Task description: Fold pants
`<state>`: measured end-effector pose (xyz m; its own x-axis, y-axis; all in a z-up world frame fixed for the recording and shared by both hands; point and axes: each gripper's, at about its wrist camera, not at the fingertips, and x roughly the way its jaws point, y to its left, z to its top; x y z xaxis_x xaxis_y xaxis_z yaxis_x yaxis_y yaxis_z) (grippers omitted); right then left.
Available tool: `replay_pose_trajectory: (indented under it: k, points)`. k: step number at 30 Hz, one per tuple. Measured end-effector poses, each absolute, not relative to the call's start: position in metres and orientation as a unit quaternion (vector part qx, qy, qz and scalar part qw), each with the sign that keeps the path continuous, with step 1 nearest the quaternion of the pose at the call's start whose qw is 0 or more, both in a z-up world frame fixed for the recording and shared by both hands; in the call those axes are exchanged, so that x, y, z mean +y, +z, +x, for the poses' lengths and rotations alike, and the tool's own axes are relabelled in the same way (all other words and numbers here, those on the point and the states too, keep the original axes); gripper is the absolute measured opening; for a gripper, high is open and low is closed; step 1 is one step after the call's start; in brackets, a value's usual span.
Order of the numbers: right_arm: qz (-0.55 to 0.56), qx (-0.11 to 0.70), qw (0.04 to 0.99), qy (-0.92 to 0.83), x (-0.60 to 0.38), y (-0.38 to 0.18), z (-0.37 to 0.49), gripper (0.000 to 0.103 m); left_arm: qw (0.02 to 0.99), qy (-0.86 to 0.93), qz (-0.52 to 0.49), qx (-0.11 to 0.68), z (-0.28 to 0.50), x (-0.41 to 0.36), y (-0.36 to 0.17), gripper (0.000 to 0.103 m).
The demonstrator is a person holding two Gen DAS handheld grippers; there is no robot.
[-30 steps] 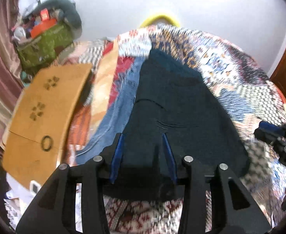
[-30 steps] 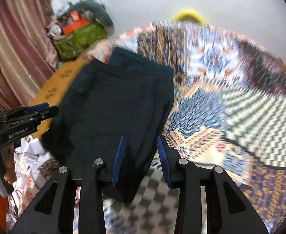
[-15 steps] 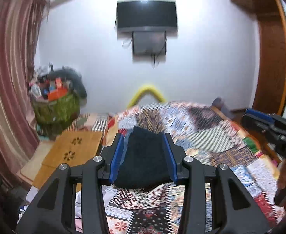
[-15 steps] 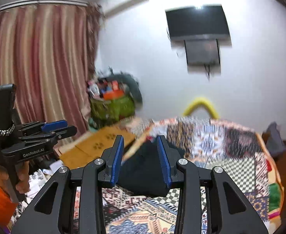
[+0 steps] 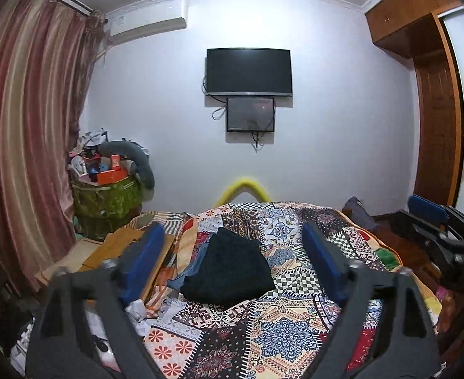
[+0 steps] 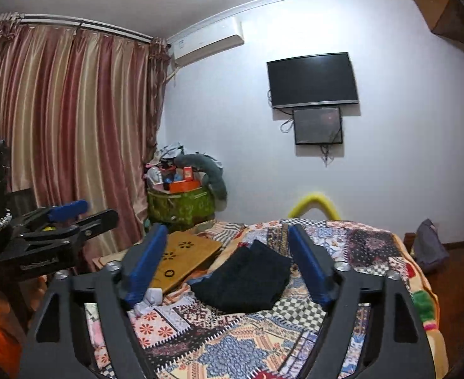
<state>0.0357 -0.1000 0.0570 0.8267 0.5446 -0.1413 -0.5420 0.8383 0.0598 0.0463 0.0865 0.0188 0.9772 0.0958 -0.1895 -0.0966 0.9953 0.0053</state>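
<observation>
Both tongs are letting go of the dark pants and pulling up and back from the bed: a second ago each was pinching the cloth close over the quilt, and now both are looking level across the room, jaws having just been opening, with nothing between them.

Along the left side of the room, striped curtains [image 6: 67,120] are hanging beside a green basket [image 5: 105,202] that is overflowing with boxes and a grey pillow. At the left edge of the bed, a wooden lap board [image 6: 181,259] with flower cut-outs is lying tilted. The left tongs [image 5: 232,252] are standing wide apart, their blue pads [image 5: 143,259] framing the bed. The folded dark pants [image 5: 232,268] are resting on the patchwork quilt [image 5: 295,325], toward the left edge of the bed and about midway along it, partly covering a blue garment [image 5: 191,268] that is peeking out on their left. On the far wall a black television [image 5: 249,71] is hanging above a smaller screen [image 5: 251,114]. The right tongs [image 6: 228,259] are likewise spread wide and gripping nothing, the pants [image 6: 247,281] lying well beyond their tips. At the right a wooden wardrobe [image 5: 434,120] is rising to the ceiling.
</observation>
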Motion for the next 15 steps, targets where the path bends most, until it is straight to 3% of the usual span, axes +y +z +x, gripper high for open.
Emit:
replay_pose_trajectory:
  k: [5,15]
  points:
    - [0.008,0.068,0.961,0.267,-0.103,0.058,0.032,0.103,0.995,0.054,0.0,0.087,0.033,0.083,0.018,0.102]
    - [0.013,0.069,0.961,0.267,-0.107,0.053,0.023,0.103,0.995,0.054,0.012,0.084,0.025,0.076,0.017,0.103]
